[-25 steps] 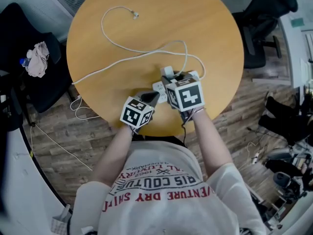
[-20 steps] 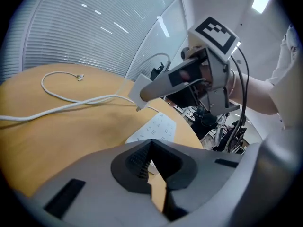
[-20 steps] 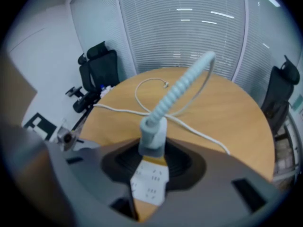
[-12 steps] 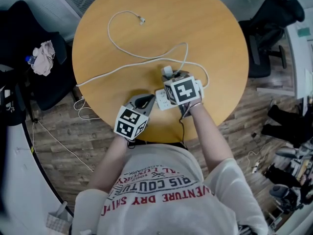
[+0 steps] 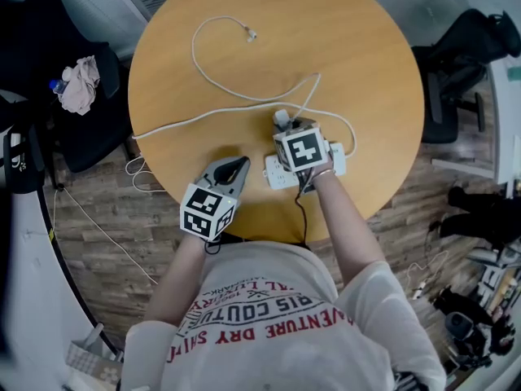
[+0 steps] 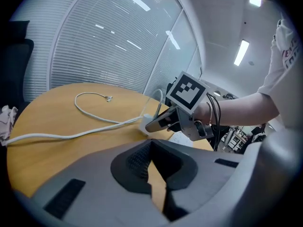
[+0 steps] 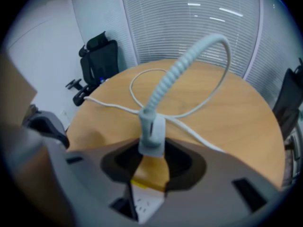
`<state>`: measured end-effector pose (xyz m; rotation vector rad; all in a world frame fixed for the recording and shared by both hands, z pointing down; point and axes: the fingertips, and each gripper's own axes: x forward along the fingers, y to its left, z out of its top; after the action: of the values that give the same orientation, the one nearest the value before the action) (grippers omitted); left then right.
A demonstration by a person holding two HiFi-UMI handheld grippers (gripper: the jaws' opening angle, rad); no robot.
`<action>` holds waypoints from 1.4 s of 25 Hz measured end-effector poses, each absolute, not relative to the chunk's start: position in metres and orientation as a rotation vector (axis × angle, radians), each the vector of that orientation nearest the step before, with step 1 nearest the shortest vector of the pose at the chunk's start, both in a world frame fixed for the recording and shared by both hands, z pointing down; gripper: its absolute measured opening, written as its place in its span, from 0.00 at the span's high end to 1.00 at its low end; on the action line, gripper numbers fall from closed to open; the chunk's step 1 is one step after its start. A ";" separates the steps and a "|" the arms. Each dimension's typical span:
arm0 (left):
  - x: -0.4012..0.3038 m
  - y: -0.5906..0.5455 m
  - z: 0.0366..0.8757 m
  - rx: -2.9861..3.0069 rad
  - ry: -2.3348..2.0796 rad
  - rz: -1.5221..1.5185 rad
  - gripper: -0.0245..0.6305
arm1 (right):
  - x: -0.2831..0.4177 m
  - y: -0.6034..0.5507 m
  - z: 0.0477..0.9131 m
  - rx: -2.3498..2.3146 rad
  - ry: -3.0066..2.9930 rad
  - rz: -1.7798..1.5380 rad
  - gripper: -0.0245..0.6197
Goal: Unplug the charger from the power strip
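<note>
Since a second earlier, the left gripper (image 5: 238,166) had pulled back from the near-left end of the power strip (image 5: 279,172) toward the person and the edge of the table (image 5: 358,55), while the right gripper (image 7: 152,154) had sunk lower over the strip. The left gripper's jaws were together with nothing between them, and it hung apart from the strip, touching nothing. The right gripper pointed steeply down with its jaws clamped on the two sides of the charger (image 7: 152,132), gripping it only at their tips. The charger stood upright on the strip and, by my reading, was still seated in its socket, its ribbed cable (image 7: 189,63) arching up and away over the table. The main risk was that the strip lay unpinned: a pull would likely lift the light strip along with the charger rather than part them, dragging the strip's cord (image 5: 187,122) across the tabletop. A fingertip hold on smooth plastic could also slip off under a hard tug, and a pull off the vertical might rock the plug and bind its pins in the socket.
</note>
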<state>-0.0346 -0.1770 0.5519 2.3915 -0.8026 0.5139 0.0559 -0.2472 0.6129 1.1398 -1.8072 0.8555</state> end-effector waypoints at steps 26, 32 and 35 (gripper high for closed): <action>-0.046 -0.211 0.477 2.570 -0.891 0.403 0.92 | 0.073 -0.226 0.474 1.598 -2.056 0.530 0.92; -0.057 -0.211 0.405 2.732 -0.937 0.274 0.92 | 0.054 -0.209 0.400 1.683 -2.265 0.347 0.92; -0.063 -0.209 0.371 2.786 -0.952 0.208 0.92 | 0.046 -0.196 0.374 1.704 -2.346 0.275 0.92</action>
<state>-0.0627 -0.2093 0.3713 2.7865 -0.9516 0.2076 0.0456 -0.1961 0.3742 1.7044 -2.3459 0.2752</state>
